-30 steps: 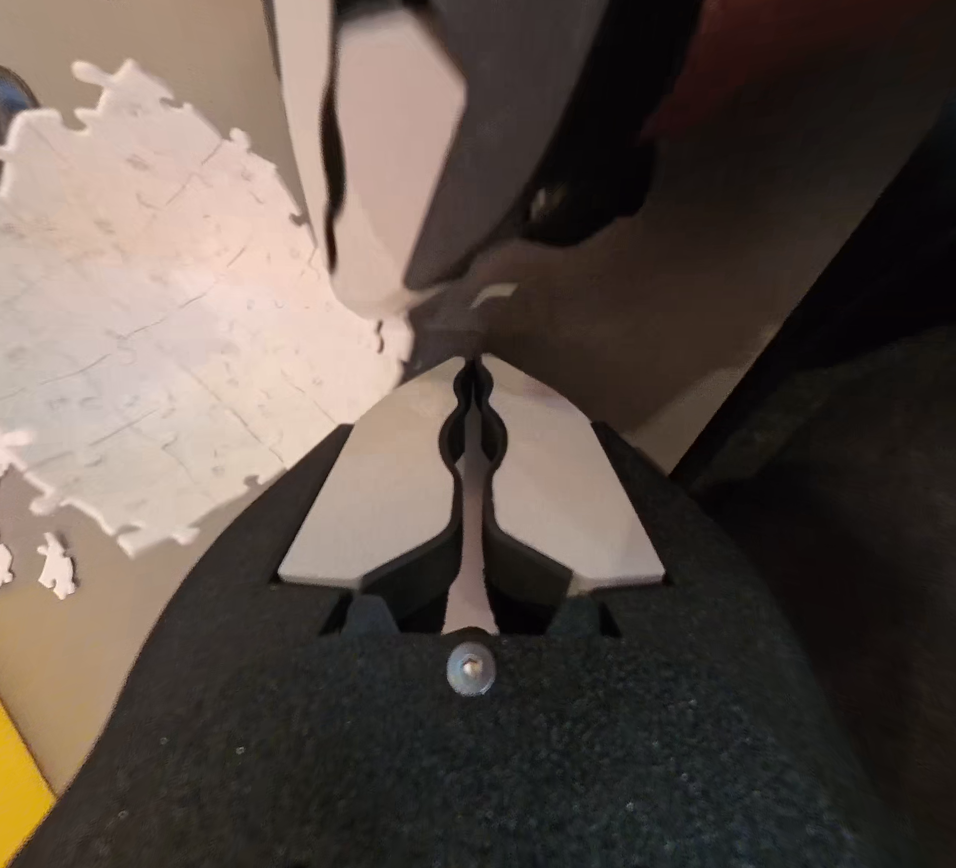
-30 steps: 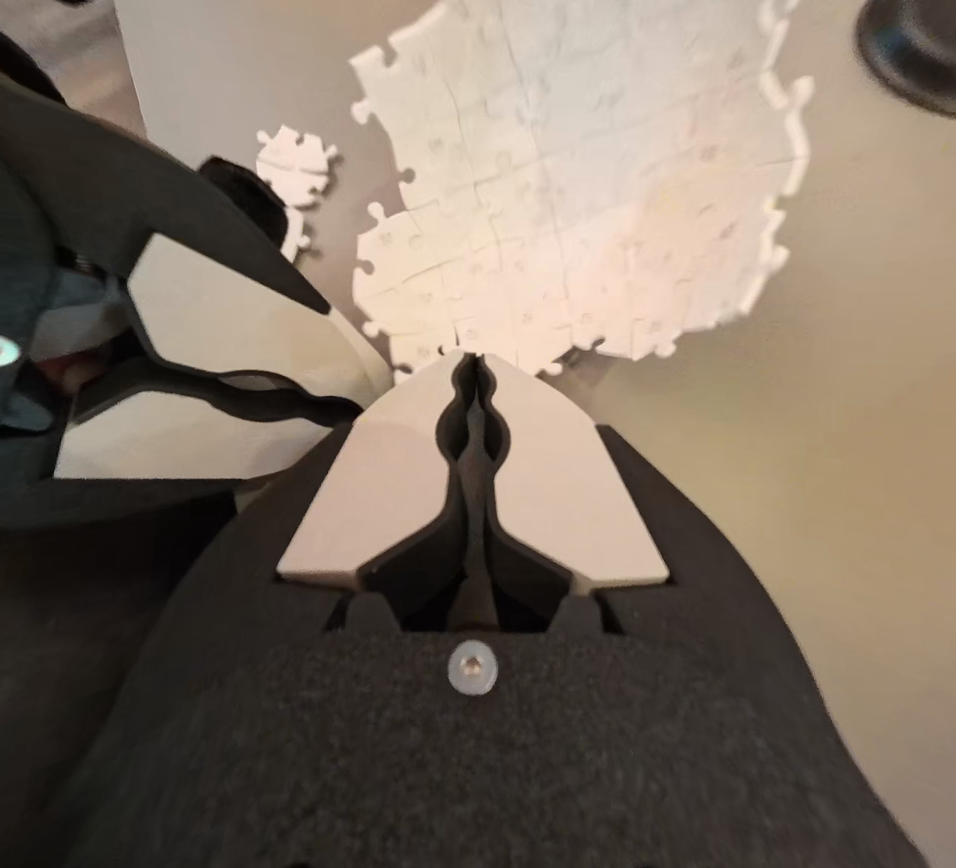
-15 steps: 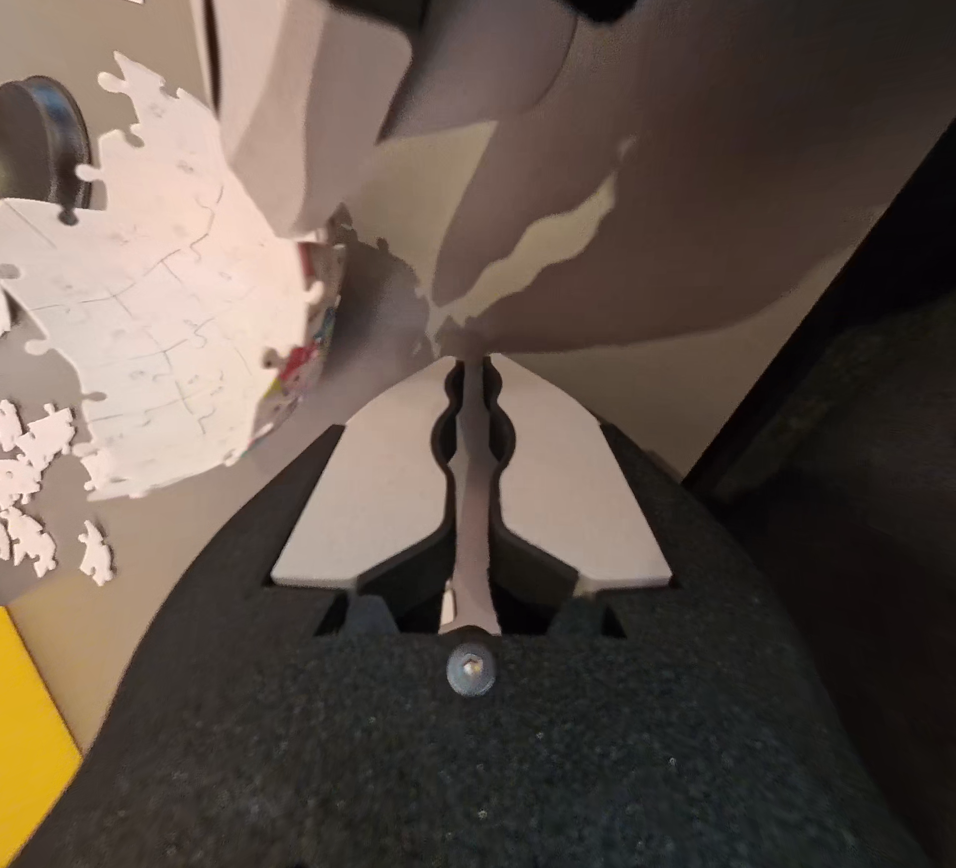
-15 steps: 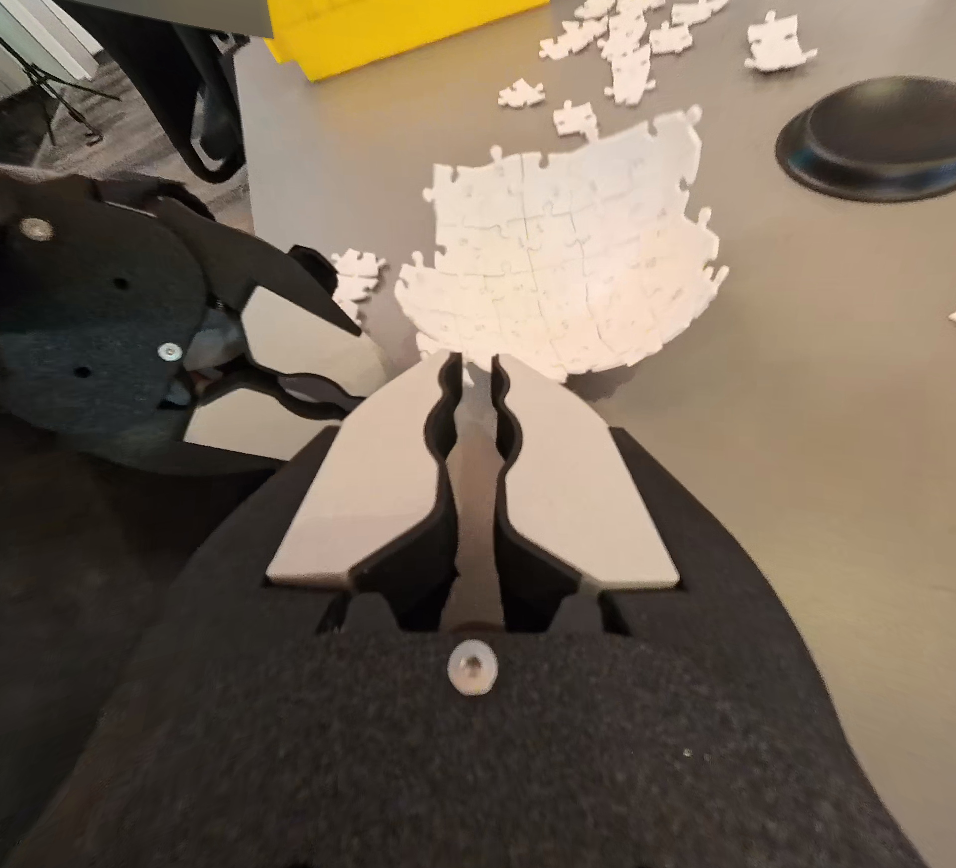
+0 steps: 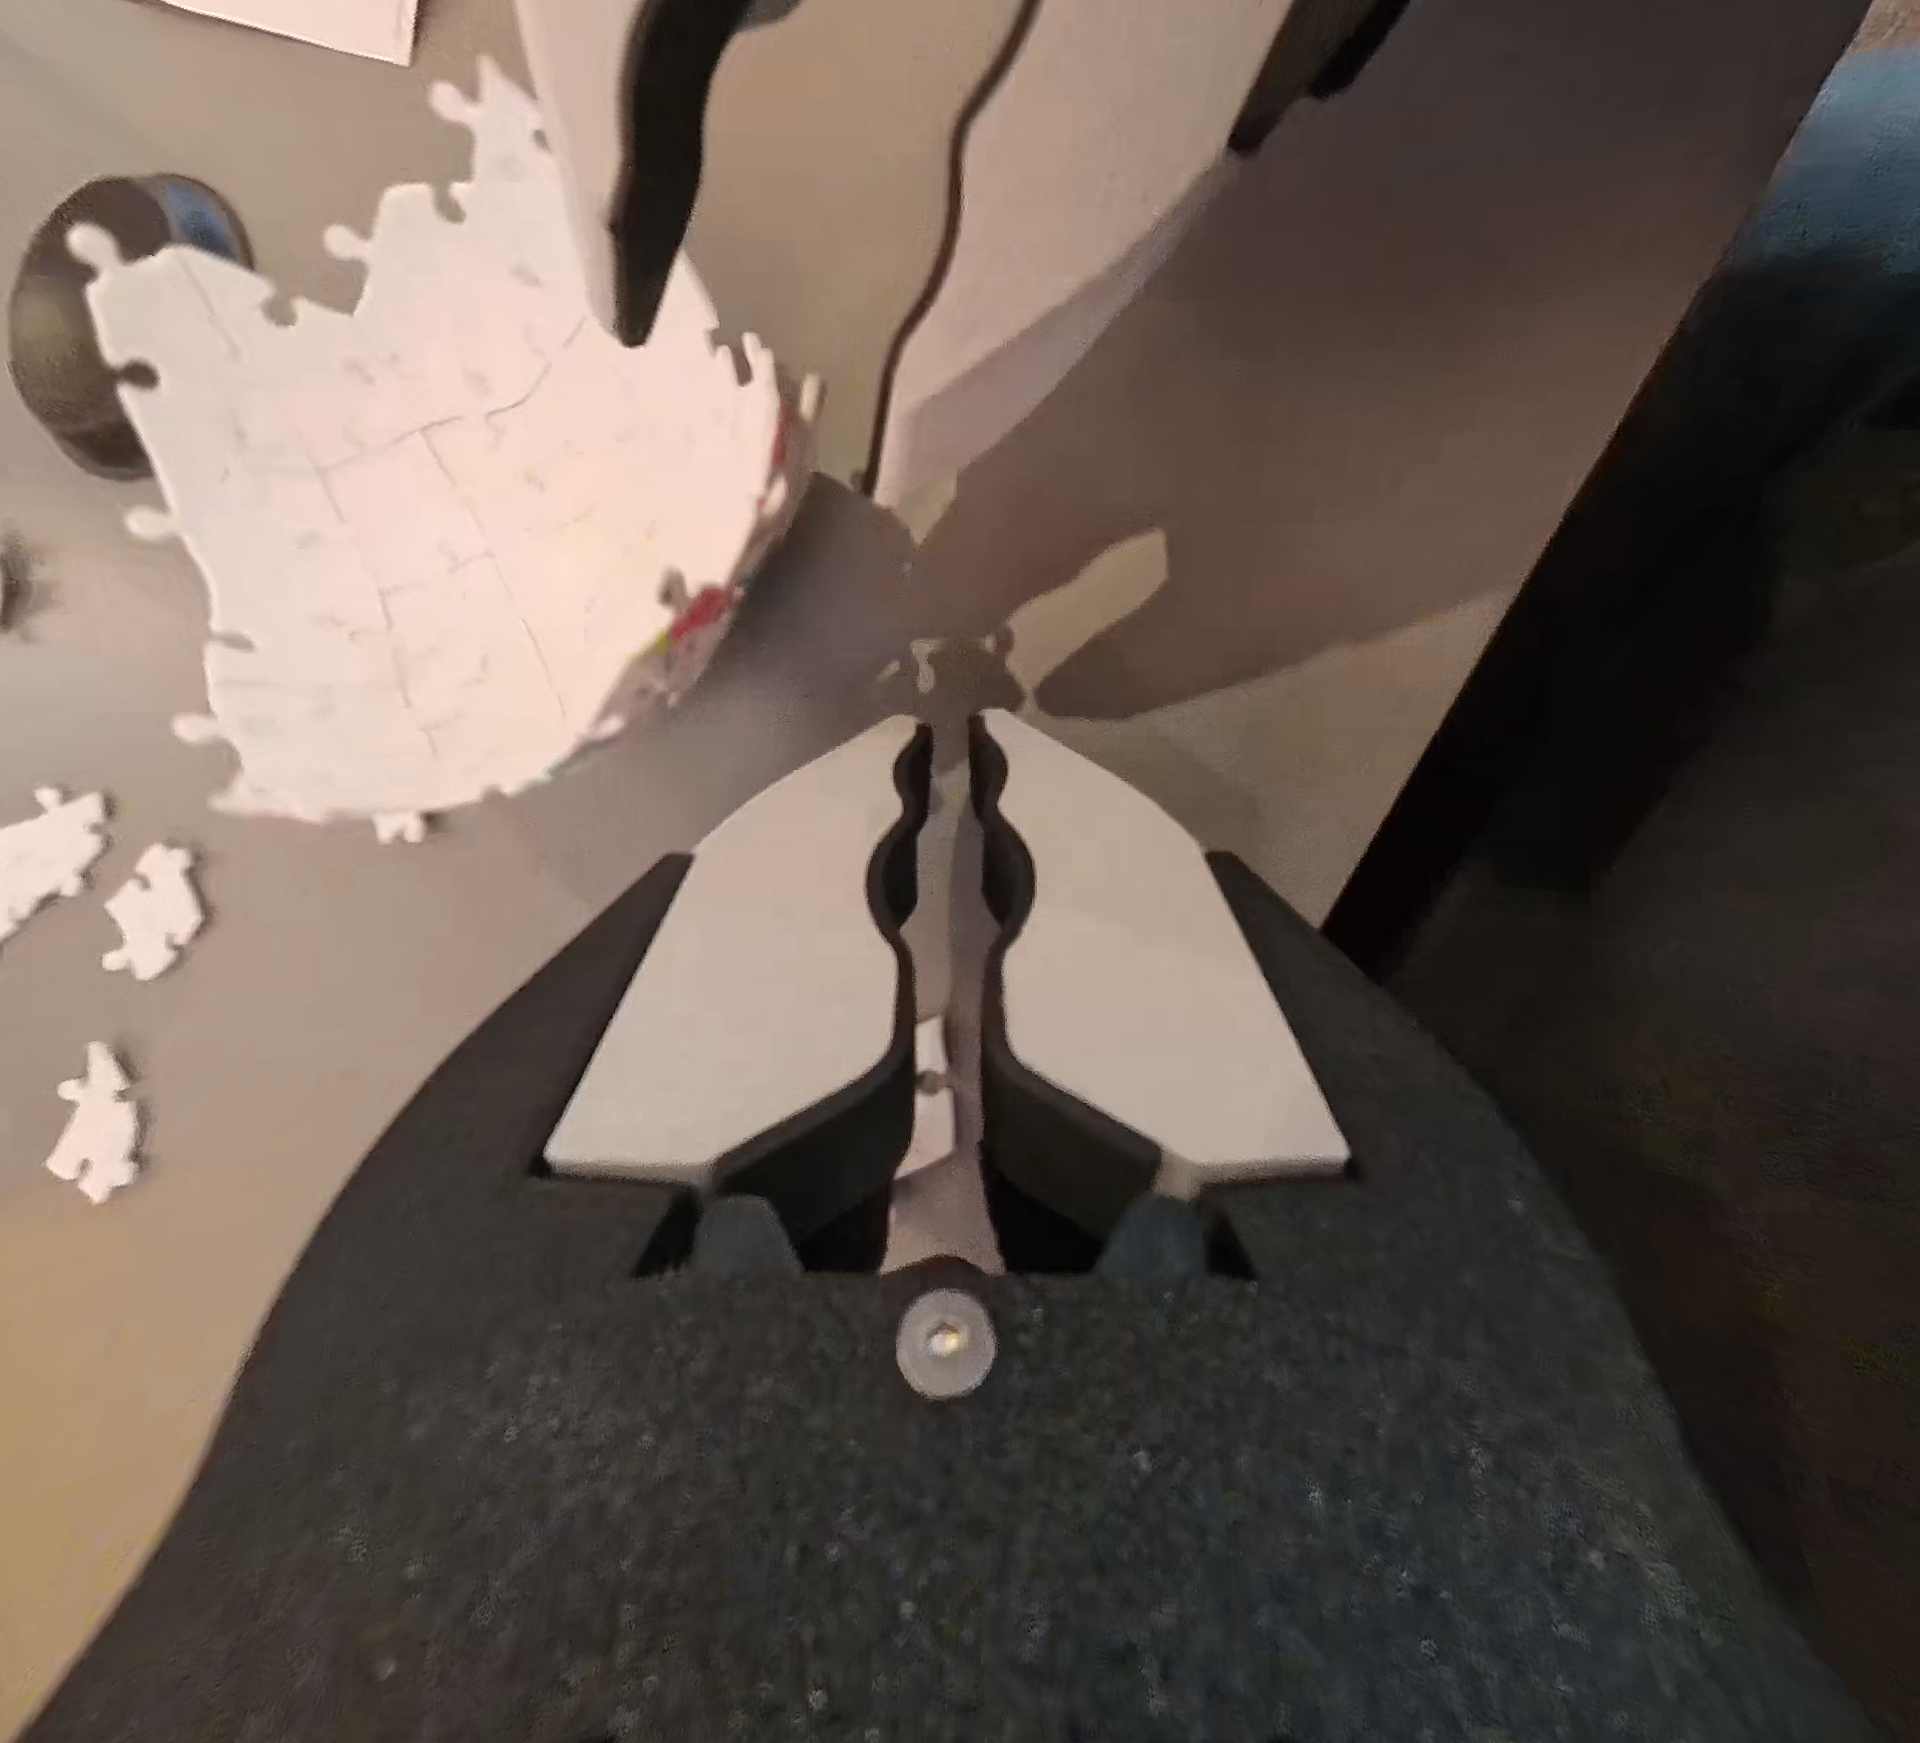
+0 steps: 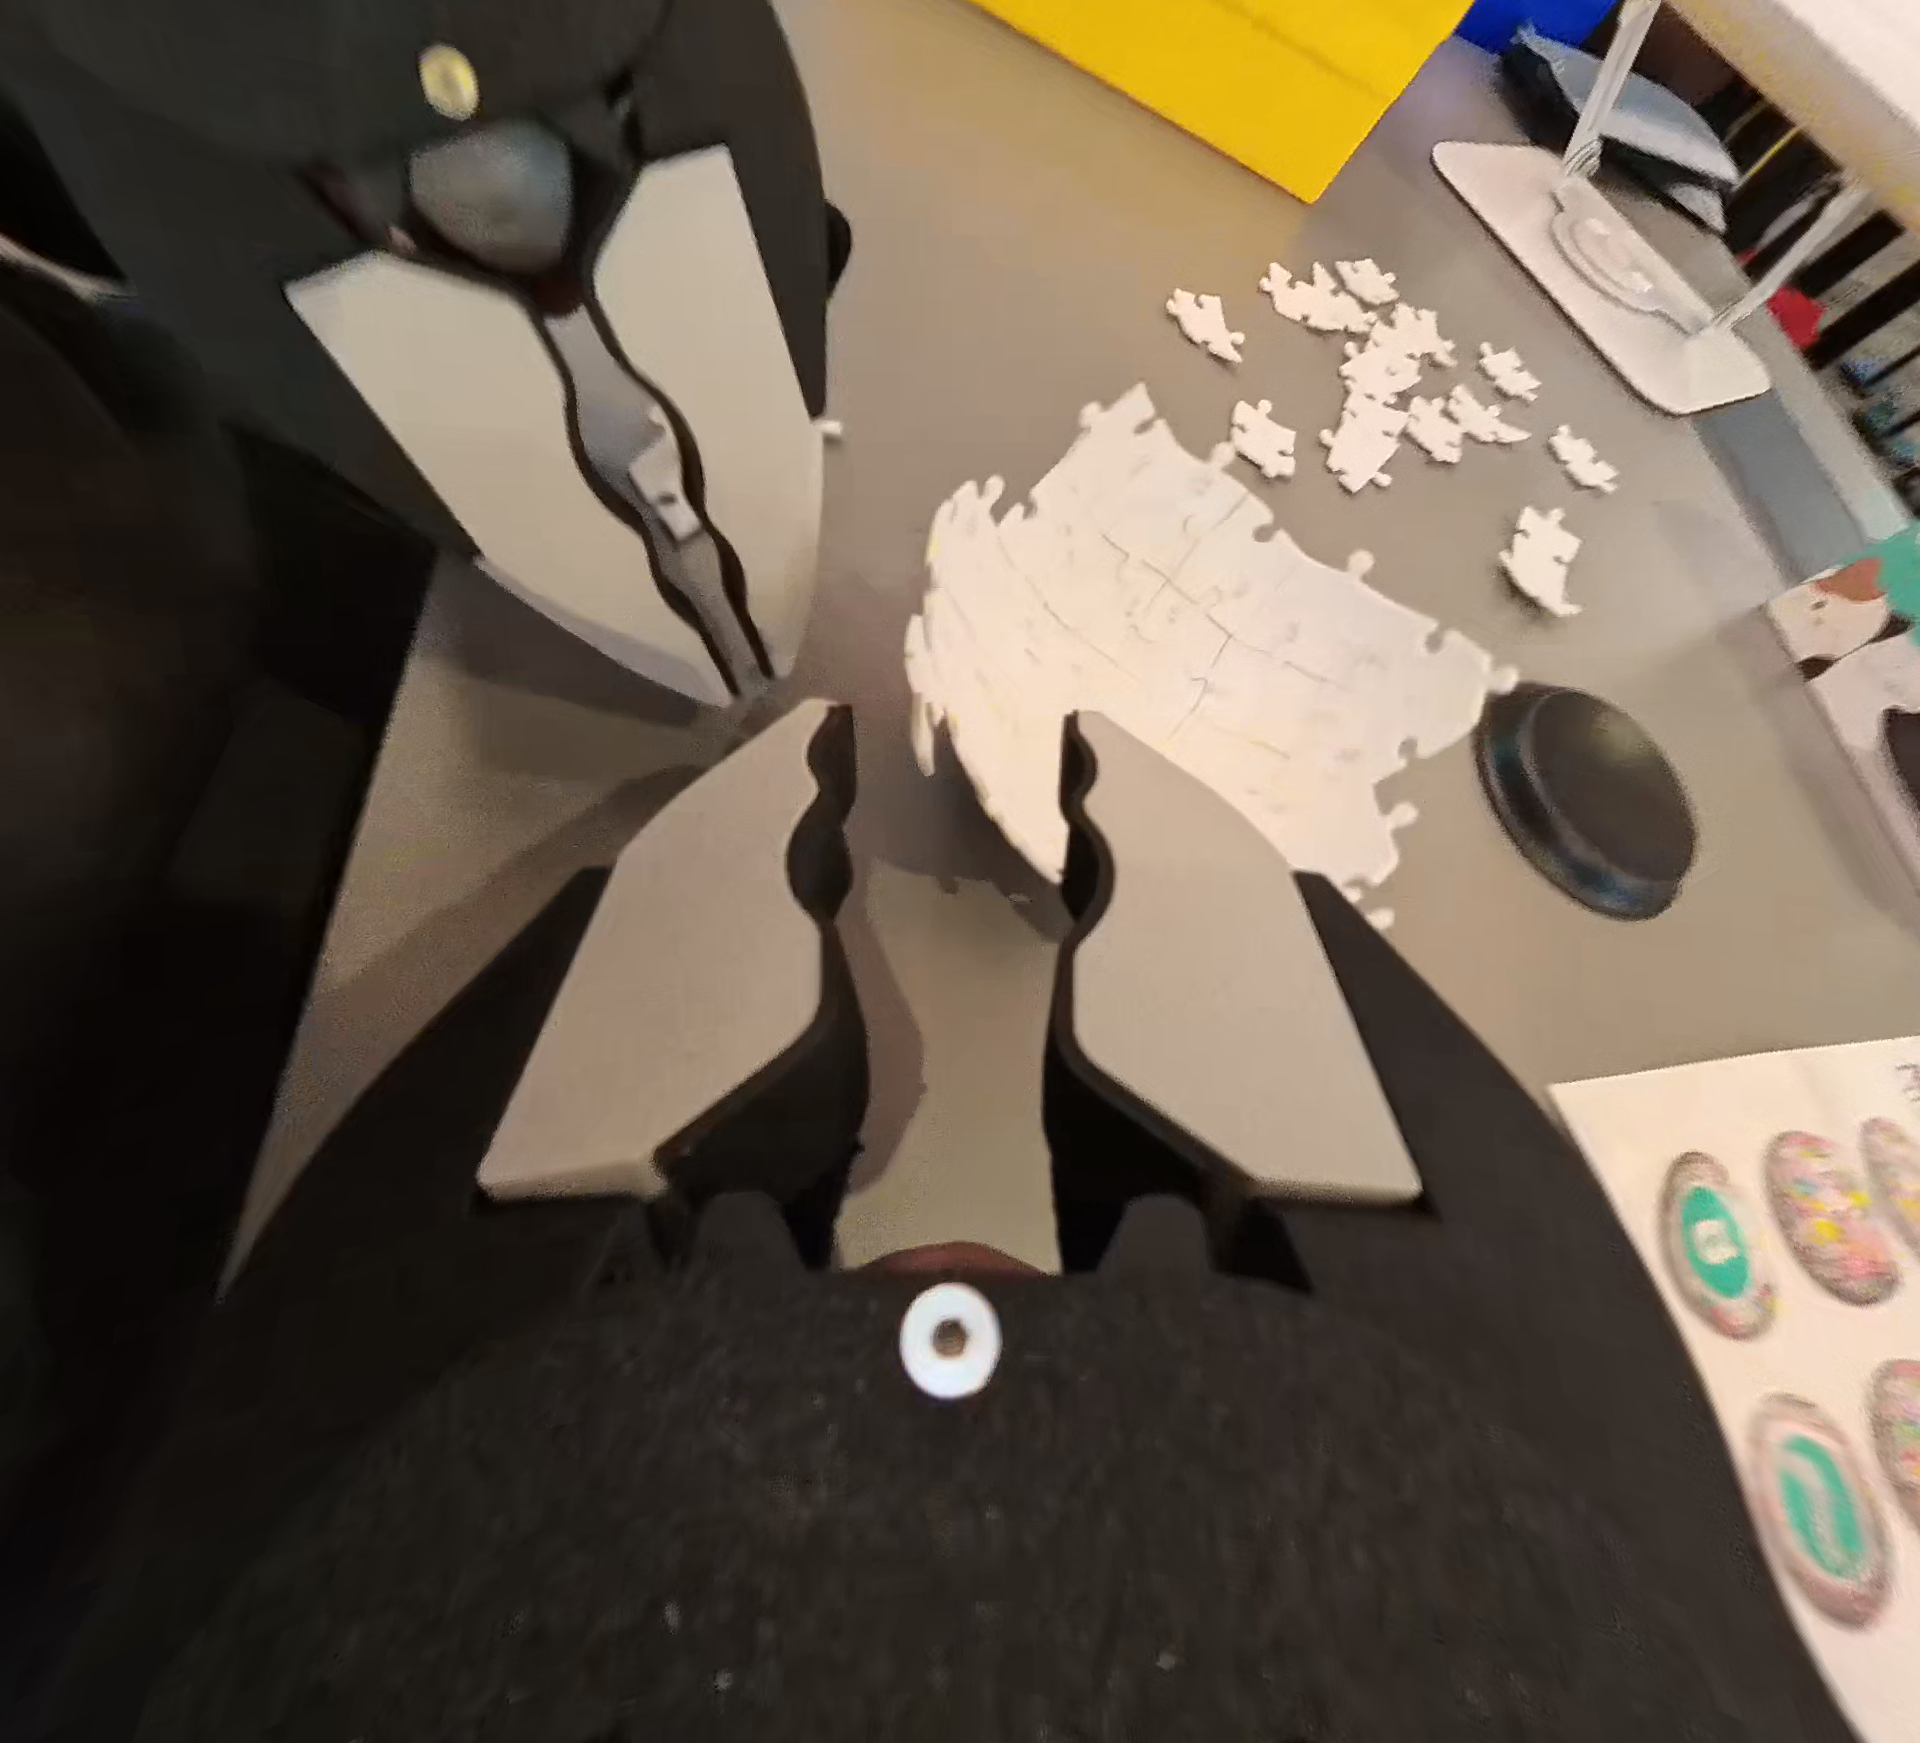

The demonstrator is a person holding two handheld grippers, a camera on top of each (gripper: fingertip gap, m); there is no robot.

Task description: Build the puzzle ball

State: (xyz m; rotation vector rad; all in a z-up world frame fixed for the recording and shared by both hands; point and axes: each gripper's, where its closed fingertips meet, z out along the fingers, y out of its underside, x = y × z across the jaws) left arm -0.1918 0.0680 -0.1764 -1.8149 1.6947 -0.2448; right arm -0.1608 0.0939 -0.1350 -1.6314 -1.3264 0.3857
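My left wrist camera looks down close along its fingers at the table (image 5: pixel 364 1122). My right one sits higher, facing far. Both share the curved puzzle shell (image 5: pixel 436 550) (image 6: pixel 1195 654).

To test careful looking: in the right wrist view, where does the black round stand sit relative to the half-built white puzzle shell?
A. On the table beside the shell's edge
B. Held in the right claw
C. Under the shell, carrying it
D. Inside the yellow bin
A: the black round stand sits on the grey table beside the edge of the puzzle shell, while the right claw is open and empty.
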